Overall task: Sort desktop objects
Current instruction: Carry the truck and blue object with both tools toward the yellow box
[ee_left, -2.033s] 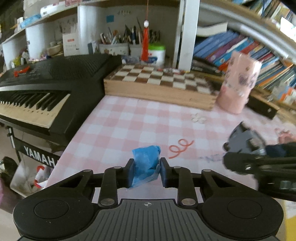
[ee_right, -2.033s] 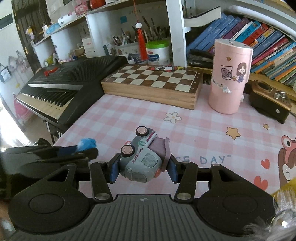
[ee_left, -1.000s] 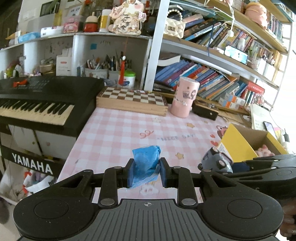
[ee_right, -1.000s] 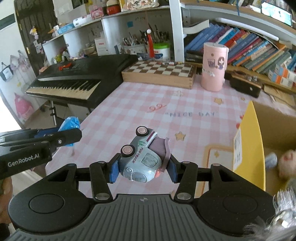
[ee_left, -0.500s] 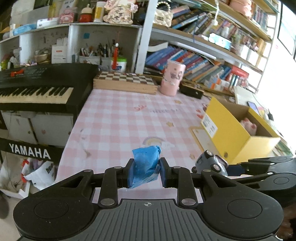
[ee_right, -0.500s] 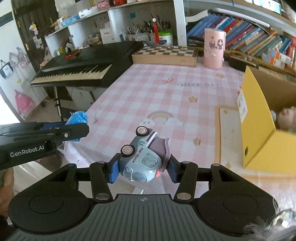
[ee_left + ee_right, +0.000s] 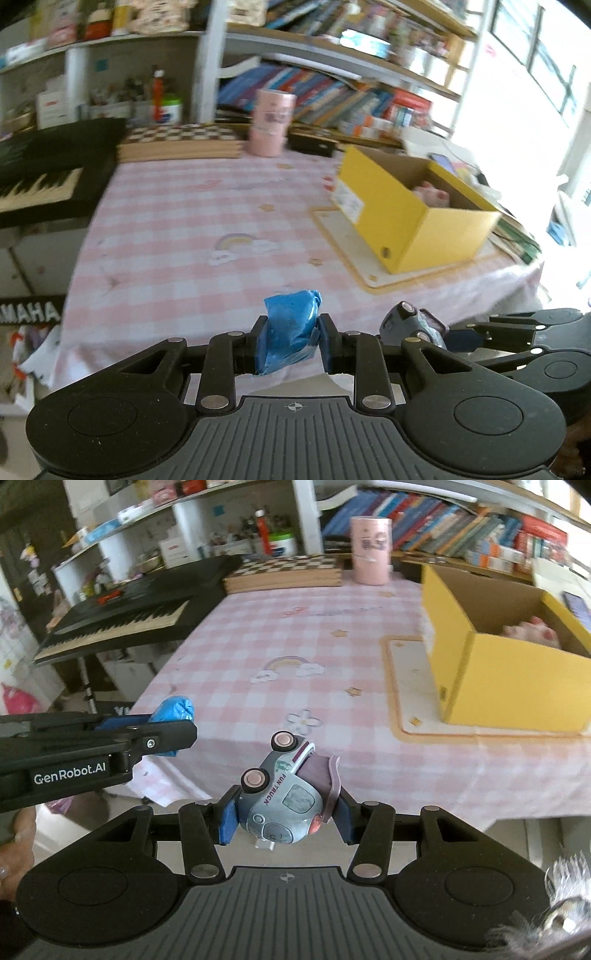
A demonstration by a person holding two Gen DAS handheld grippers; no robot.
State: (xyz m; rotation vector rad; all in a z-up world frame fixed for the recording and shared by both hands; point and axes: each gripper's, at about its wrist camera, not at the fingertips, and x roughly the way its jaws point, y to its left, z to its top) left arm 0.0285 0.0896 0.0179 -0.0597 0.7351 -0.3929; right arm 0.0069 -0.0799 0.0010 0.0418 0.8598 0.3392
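We see the left gripper (image 7: 291,341) clamped on a crumpled blue wad (image 7: 291,334), and the right gripper (image 7: 284,818) clamped on a small grey toy truck (image 7: 282,797) tipped on its side; both are held in the air off the near edge of the table (image 7: 184,236), which wears a pink checked cloth with a rainbow print; a yellow cardboard box (image 7: 506,675) stands open on it to the right, something pink inside; beyond lie a chessboard (image 7: 284,572), a pink canister (image 7: 370,550), a black keyboard (image 7: 122,616) and crowded bookshelves (image 7: 351,88); the truck reads "FUN TRUCK", the left gripper "GenRobot.AI", the keyboard stand "AMAHA"; both grippers tilt downward, side by side
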